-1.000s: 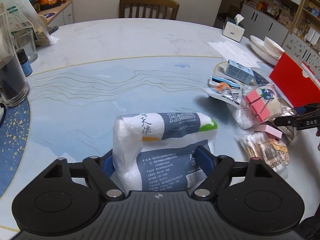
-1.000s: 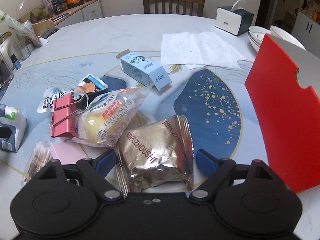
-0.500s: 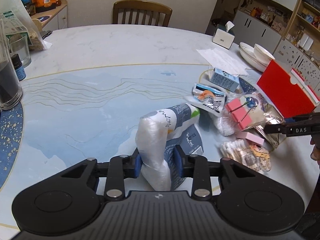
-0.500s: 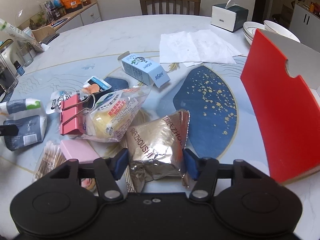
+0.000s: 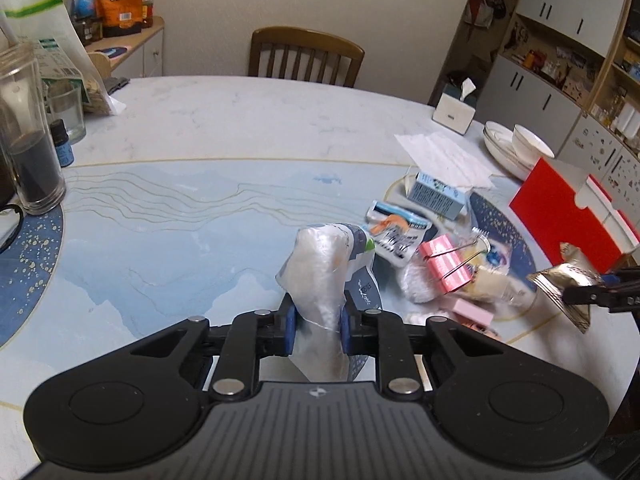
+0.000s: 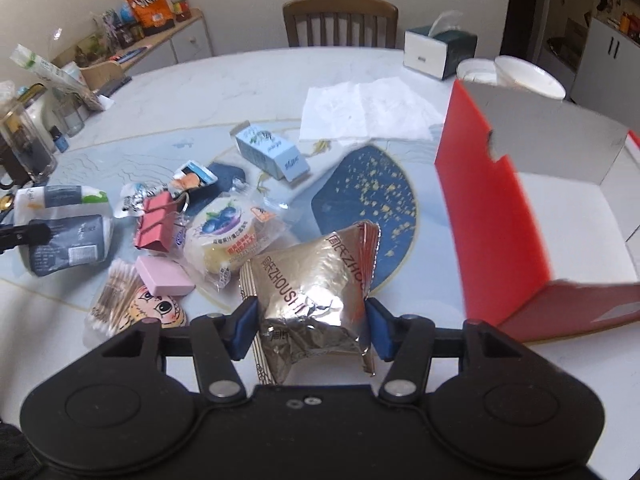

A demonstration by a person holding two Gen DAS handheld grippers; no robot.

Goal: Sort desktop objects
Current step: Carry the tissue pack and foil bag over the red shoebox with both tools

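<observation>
Two grippers loaded, left gripper [image 5: 316, 330] pinching cotton pack [image 5: 320, 276] upright, right gripper [image 6: 310, 330] pinching foil packet [image 6: 316, 284] pointing away, red box [image 6: 560, 216] open, inside bare.

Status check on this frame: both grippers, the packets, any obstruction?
Left gripper shut on cotton pad pack. Right gripper shut on foil snack packet. Red box open at right; path looks unobstructed.

White and grey cotton pad pack [image 5: 320, 280] squeezed upright between blue pads, crinkled gold foil snack packet [image 6: 316, 300] gripped above table, red box [image 6: 500, 216] just beside
</observation>
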